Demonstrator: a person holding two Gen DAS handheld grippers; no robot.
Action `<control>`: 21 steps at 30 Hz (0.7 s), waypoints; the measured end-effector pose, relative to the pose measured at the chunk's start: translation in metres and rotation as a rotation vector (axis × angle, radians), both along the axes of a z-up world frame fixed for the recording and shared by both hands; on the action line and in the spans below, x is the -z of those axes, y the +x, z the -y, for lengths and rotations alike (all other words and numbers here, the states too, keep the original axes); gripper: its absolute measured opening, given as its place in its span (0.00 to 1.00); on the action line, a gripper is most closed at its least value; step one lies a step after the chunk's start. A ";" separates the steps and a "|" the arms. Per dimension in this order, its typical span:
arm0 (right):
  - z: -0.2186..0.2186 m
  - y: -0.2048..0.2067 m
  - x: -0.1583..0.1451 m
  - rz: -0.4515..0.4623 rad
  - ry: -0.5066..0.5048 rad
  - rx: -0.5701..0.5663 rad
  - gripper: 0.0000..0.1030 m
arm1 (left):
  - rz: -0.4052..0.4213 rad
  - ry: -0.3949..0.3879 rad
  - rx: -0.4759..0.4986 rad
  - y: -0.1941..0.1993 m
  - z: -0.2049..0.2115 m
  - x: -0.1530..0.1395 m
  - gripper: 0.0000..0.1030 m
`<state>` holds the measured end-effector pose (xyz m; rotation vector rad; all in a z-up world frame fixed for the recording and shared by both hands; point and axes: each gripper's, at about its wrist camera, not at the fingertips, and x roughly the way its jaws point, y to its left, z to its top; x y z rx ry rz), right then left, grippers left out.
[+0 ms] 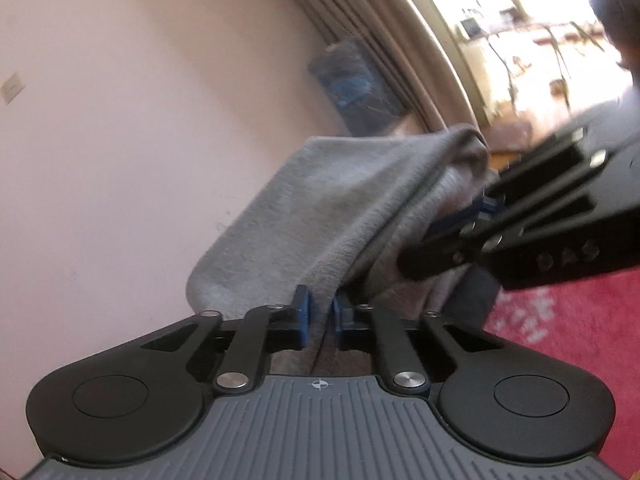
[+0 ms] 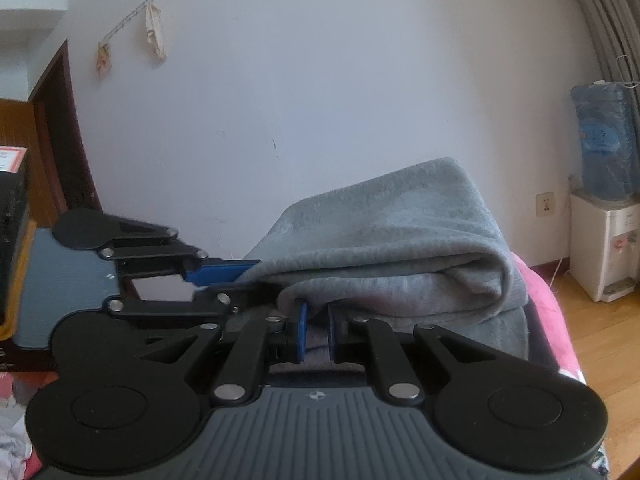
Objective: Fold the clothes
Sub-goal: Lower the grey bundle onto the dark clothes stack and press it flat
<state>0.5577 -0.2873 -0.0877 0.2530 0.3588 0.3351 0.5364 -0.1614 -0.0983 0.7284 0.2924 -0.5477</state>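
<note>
Grey garment (image 2: 400,240) held aloft, folded double, its edges pinched by both claws: left claw (image 1: 320,312) and right claw (image 2: 316,332) each clamped on cloth, close together. Below, a pink bed cover (image 2: 544,304); behind, a bare white wall (image 2: 320,80).
</note>
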 end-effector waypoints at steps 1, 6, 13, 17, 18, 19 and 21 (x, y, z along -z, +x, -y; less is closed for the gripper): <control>0.000 0.003 0.000 0.004 0.005 0.004 0.11 | 0.002 -0.008 0.000 -0.001 -0.001 0.000 0.07; -0.004 0.022 0.009 -0.006 0.036 0.042 0.10 | 0.012 -0.046 0.002 -0.006 -0.007 0.003 0.06; -0.001 0.017 0.014 0.023 0.151 0.126 0.10 | 0.029 -0.095 0.001 -0.013 -0.016 0.006 0.06; 0.016 -0.018 0.013 0.039 0.154 0.129 0.12 | 0.040 -0.109 0.003 -0.011 -0.015 0.004 0.06; 0.016 -0.025 0.012 0.040 0.137 0.093 0.12 | 0.043 -0.111 0.006 -0.010 -0.015 0.003 0.06; 0.016 -0.032 0.012 0.042 0.118 0.056 0.12 | 0.047 -0.110 0.009 -0.010 -0.016 0.003 0.06; 0.007 -0.029 0.019 0.030 0.058 0.012 0.12 | 0.051 -0.109 0.014 -0.012 -0.017 0.003 0.06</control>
